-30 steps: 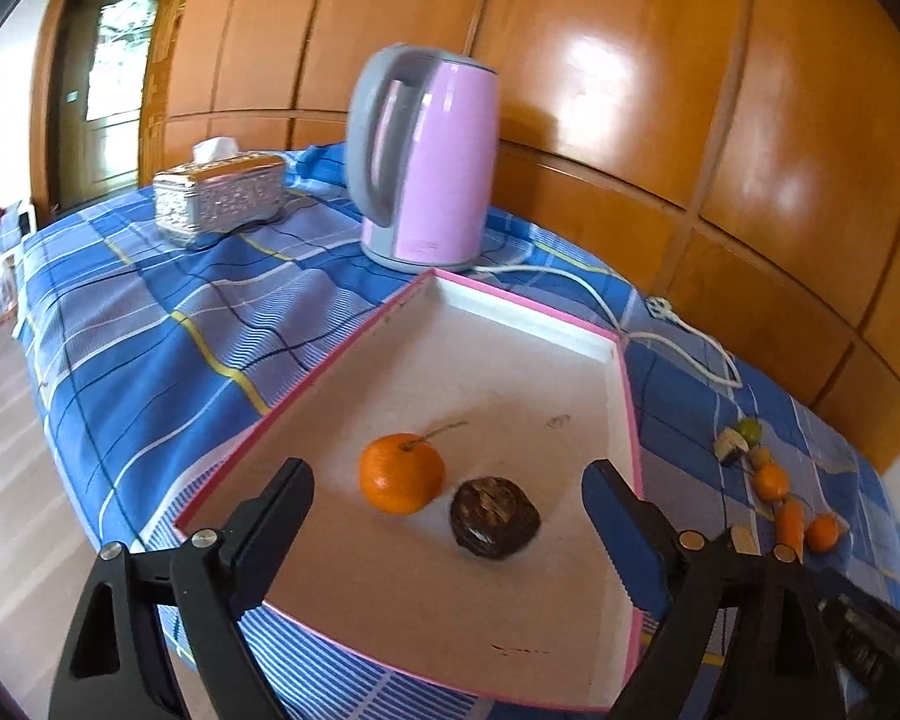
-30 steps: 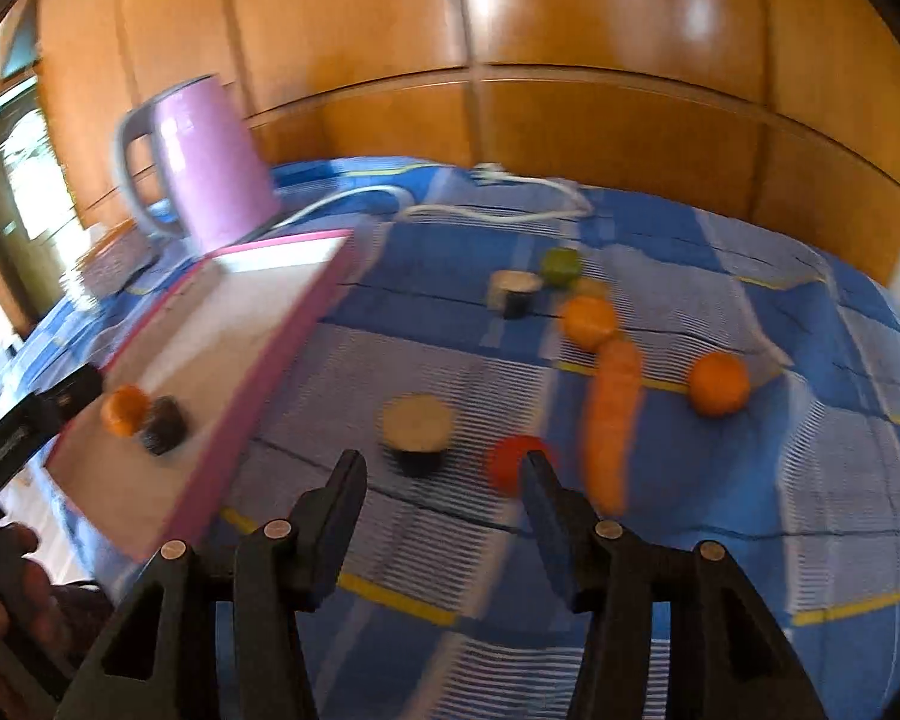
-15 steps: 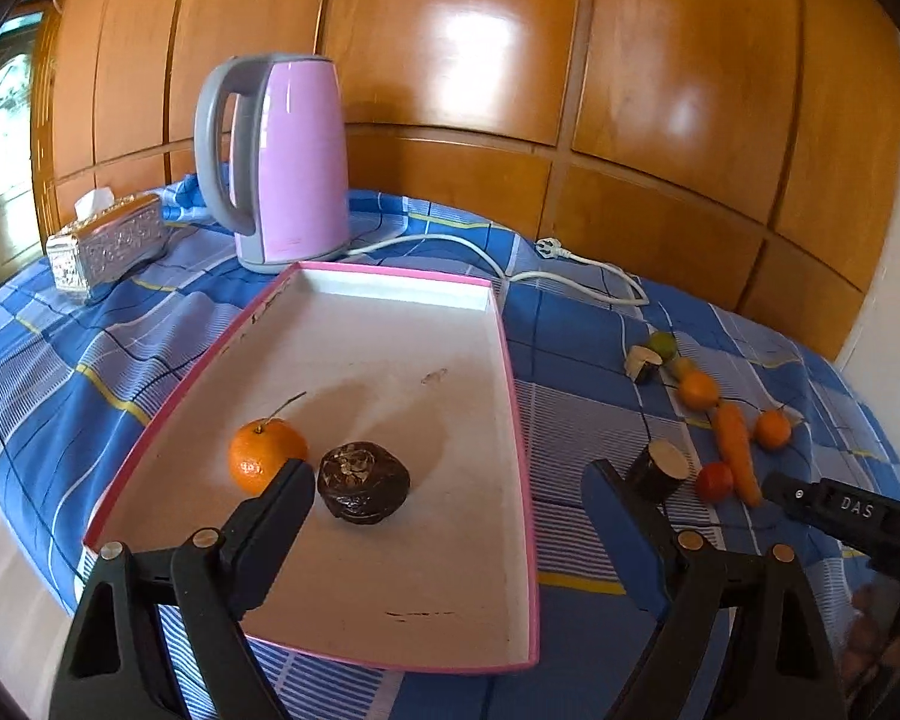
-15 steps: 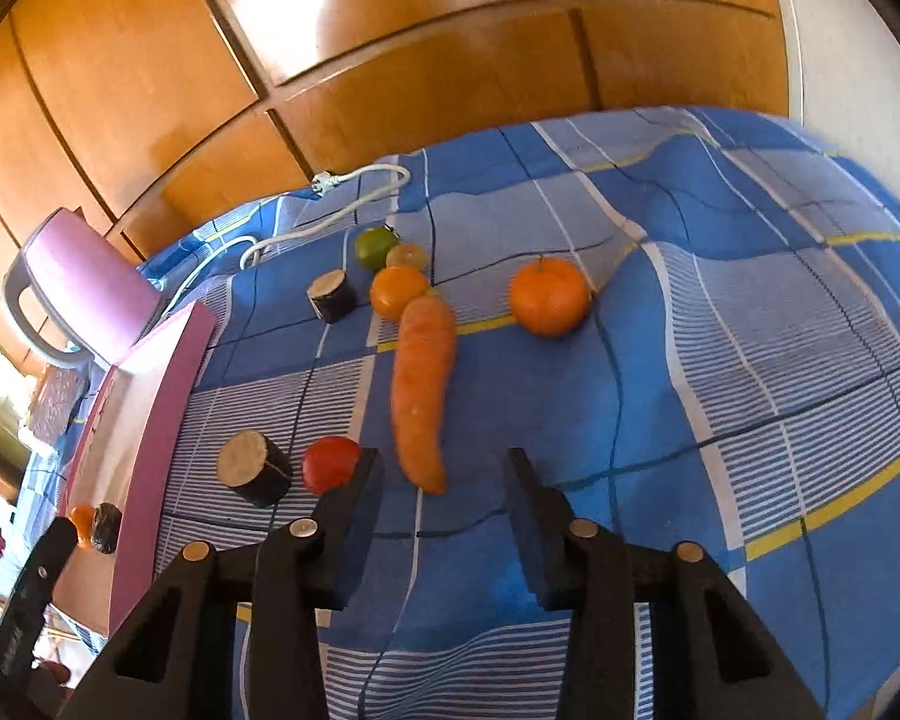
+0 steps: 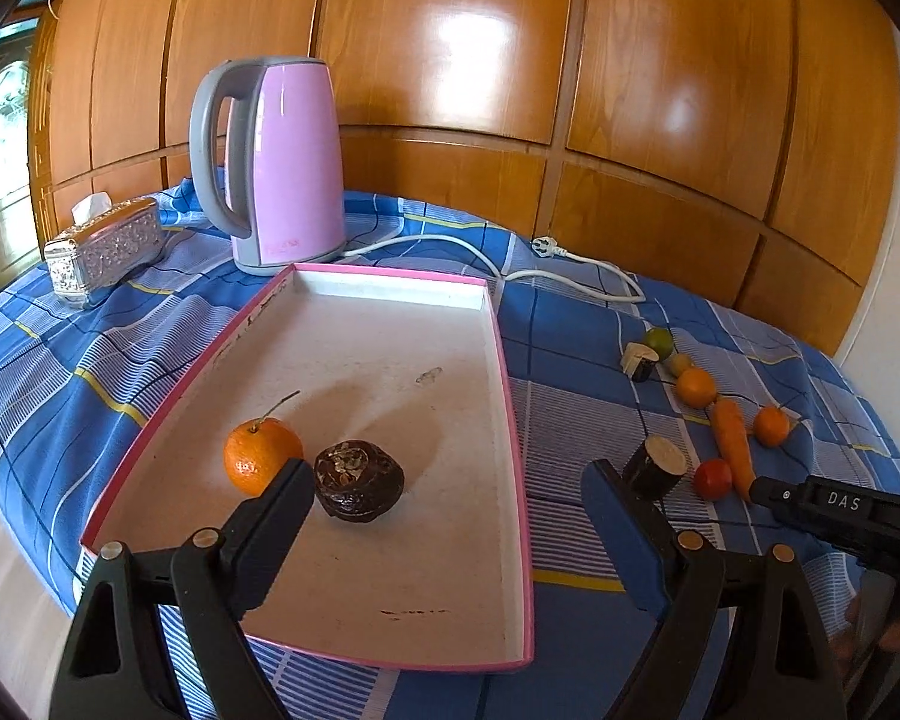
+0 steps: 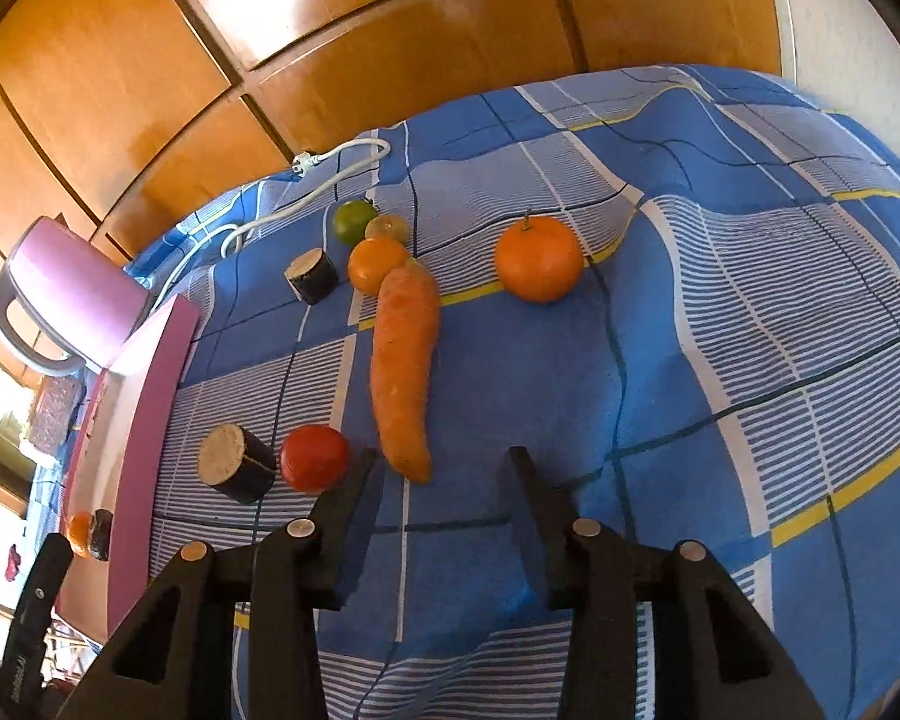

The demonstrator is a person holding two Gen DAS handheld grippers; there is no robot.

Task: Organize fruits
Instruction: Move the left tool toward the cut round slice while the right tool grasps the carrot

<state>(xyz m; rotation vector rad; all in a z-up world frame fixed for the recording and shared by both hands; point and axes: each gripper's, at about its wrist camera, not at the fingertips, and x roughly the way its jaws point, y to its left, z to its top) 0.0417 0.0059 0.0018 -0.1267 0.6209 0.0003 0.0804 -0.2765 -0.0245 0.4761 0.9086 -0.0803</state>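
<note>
While hovering over the near end of the pink-rimmed white rectangular tray, holds the left tool released, spread wide, grasping nothing. Inside the tray, toward that near end: round orange with a thin stem, just beside a dark brown wrinkled fruit. Right of the tray, on the blue checked tablecloth: dark-skinned cut cylinder with a pale face, small red tomato, long orange carrot, second stemmed orange farthest out. Points the right tool down at the carrot's near tip, jaws opening, pads clear of it, nothing grasped.
</note>
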